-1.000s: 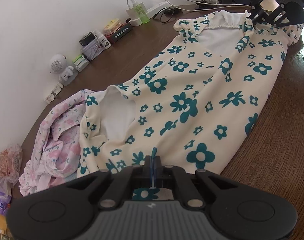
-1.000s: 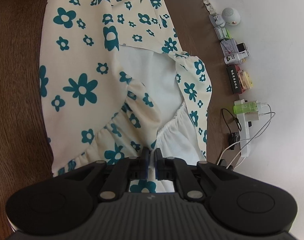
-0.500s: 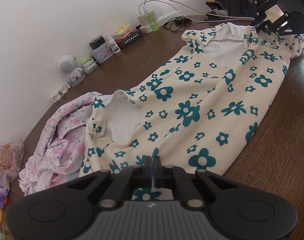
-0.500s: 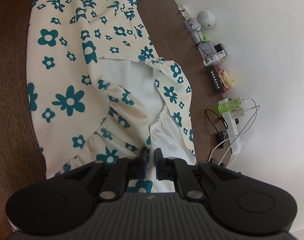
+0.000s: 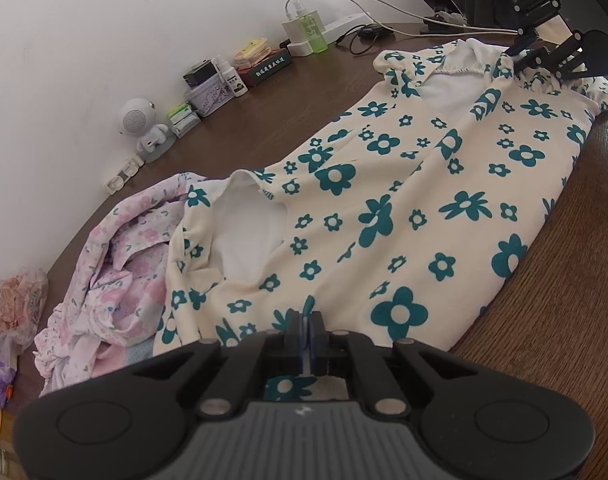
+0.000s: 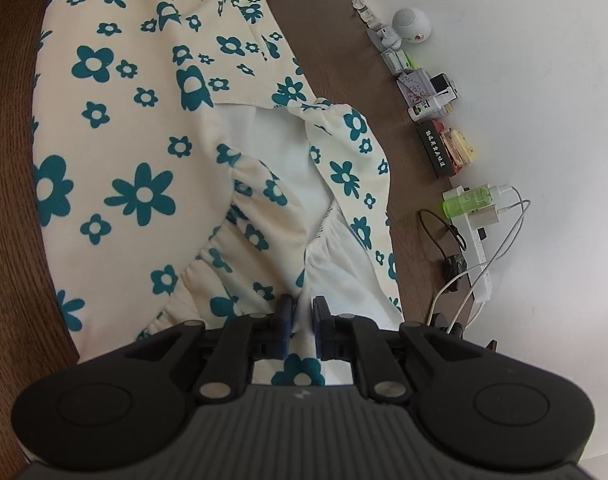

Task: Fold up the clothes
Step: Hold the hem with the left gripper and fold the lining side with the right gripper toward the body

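Note:
A cream garment with teal flowers (image 5: 404,208) lies stretched across the brown table; it also shows in the right wrist view (image 6: 152,152). My left gripper (image 5: 306,322) is shut on its near hem. My right gripper (image 6: 302,312) pinches the gathered waistband at the other end, jaws slightly apart around the fabric. The right gripper also shows in the left wrist view (image 5: 516,56) at the far end of the garment. White lining shows at both openings.
A pink floral garment (image 5: 116,264) lies bunched at the left. Along the wall stand a white speaker (image 5: 138,120), small boxes (image 5: 264,66), a green bottle (image 5: 314,34) and a power strip with cables (image 6: 480,248). A plastic bag (image 5: 16,304) sits far left.
Both grippers have lifted and drawn back a little, and the garment looks more stretched between them. The right jaws stand slightly wider on the fabric.

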`<act>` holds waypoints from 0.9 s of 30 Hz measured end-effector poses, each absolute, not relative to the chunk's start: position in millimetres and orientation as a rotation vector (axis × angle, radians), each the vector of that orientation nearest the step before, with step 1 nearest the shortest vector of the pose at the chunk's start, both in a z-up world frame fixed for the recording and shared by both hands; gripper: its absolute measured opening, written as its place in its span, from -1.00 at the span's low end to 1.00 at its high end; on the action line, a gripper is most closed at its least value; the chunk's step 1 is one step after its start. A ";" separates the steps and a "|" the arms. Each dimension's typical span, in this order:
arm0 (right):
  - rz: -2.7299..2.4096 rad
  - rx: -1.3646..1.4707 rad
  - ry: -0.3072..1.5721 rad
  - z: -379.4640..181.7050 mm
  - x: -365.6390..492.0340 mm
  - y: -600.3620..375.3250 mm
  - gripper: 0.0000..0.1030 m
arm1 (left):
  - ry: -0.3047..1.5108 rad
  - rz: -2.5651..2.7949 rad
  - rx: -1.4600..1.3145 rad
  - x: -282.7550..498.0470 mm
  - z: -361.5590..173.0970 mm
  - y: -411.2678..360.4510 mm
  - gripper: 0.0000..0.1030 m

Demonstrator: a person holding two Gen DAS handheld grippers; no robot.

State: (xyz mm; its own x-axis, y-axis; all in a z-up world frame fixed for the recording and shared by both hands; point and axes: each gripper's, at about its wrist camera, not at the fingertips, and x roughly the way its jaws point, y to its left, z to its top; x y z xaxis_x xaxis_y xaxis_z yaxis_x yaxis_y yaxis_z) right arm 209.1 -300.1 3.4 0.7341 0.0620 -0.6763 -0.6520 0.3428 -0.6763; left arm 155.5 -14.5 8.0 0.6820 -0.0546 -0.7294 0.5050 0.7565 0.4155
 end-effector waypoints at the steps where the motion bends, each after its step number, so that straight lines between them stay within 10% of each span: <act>1: 0.496 -1.119 0.601 5.5 209.3 -302.2 -0.56 | 0.763 -0.340 0.648 155.1 7.8 -14.3 -0.95; 9: 0.515 -1.037 0.631 6.9 214.6 -304.9 -0.56 | 0.759 -0.327 0.617 154.8 8.3 -12.1 -0.88; 14: 0.488 -0.987 0.637 15.3 211.8 -310.6 -0.48 | 0.714 -0.299 0.526 147.5 28.9 4.7 -0.31; 27: 0.602 -0.577 0.553 62.9 180.2 -300.5 -0.14 | 0.712 -0.335 0.405 136.6 40.7 28.2 -0.25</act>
State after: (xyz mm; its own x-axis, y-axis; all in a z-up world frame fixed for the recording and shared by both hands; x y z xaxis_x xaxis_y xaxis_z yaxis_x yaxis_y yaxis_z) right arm 180.2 -300.5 62.9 0.6929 0.3598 -0.6248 -0.6529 0.6807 -0.3322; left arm 136.6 28.2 40.7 0.7099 -0.1584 -0.6863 0.4283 0.8706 0.2421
